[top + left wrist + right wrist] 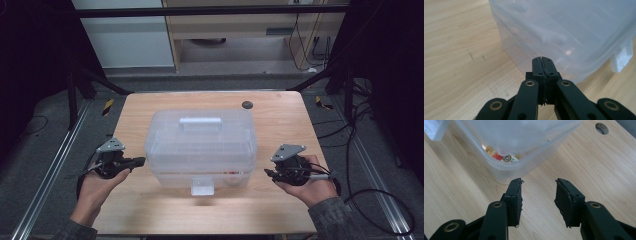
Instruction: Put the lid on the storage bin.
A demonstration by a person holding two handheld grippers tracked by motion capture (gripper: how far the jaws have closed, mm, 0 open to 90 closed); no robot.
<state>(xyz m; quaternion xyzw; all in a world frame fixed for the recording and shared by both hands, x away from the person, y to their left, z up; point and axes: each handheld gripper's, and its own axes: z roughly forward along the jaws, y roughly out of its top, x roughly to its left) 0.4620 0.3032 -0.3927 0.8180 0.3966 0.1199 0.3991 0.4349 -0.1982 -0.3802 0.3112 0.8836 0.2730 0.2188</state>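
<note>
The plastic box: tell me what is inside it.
Through the box wall, low in one corner, a red, yellow and white printed item shows. The frosted lid hides the rest.

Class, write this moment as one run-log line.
left gripper: shut, empty, beside box | right gripper: open, empty, near box corner | latch: down

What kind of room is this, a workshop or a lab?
Most likely a lab recording station. A bare wooden table stands inside a dark metal frame, cables trail over the grey floor, and a person holds a gripper in each hand beside a clear plastic box.
</note>
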